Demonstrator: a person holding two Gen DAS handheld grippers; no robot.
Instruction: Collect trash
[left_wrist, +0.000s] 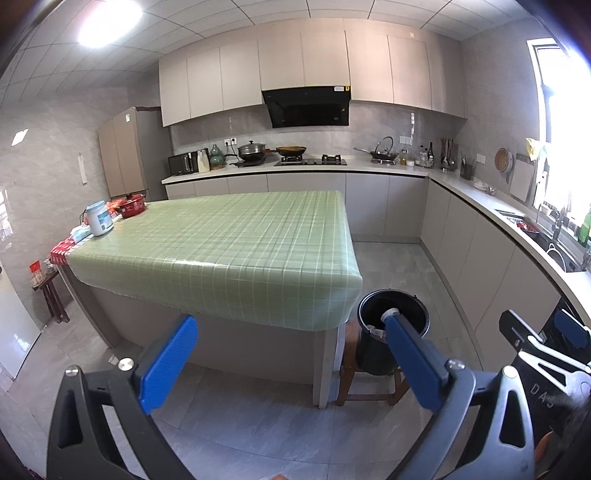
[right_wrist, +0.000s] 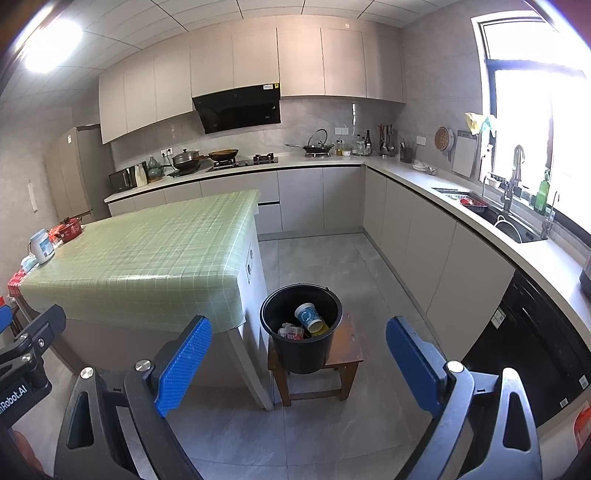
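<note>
Both grippers hang apart and hold nothing: the left gripper (left_wrist: 291, 354) has its blue fingers spread wide above the floor in front of the desk, and the right gripper (right_wrist: 299, 360) is equally wide, framing the bucket.

Going left to right, the far left end of the desk (right_wrist: 147, 251) carries a white jar (right_wrist: 42, 246), a red pot (right_wrist: 71, 229) and some red-and-white packets at the edge, likely kept there as household things, not rubbish. The green checked cloth across the rest of the desk shows no loose scraps from either view.

Just beside the desk's near right corner stands the black bucket (right_wrist: 301, 328) on a low wooden stool (right_wrist: 347, 350), probably raised so that dropping things in needs less reach. Inside it lie a paper cup (right_wrist: 309, 316) tilted on its side, a crumpled wrapper (right_wrist: 290, 330) and something yellow beneath.

Judging by this, the collecting looks near its end.
</note>
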